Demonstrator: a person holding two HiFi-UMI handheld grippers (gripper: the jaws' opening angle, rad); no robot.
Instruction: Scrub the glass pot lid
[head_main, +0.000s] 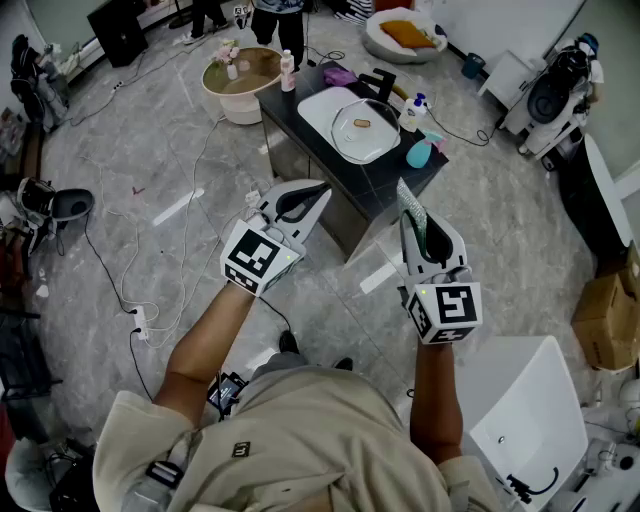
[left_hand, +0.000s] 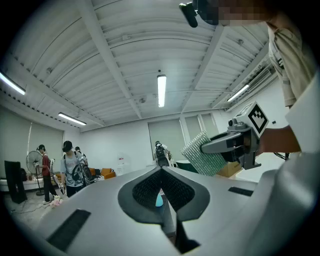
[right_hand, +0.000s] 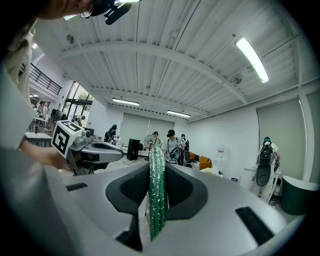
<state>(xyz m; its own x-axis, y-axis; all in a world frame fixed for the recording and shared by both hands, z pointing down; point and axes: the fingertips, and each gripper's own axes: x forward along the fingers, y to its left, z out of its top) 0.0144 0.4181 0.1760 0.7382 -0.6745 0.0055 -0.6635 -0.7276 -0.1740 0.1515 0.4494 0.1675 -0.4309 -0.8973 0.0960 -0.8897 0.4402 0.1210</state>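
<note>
Here, short of the counter (head_main: 385, 175) bearing the glass pot lid (head_main: 362, 125), my right gripper (head_main: 415, 222) grips a green pad (head_main: 405, 195); my left gripper (head_main: 318, 193) is clenched, empty.

A round beige stand (head_main: 243, 85) stands just beside the dark table's (head_main: 283, 105) far end. A teal item (head_main: 420, 153), possibly a bottle, rests on that table. A cardboard box (head_main: 608, 322) sits on the floor.

head view steeply down on left gripper (head_main: 305, 200), right gripper (head_main: 415, 225); their views ceilingward
</note>
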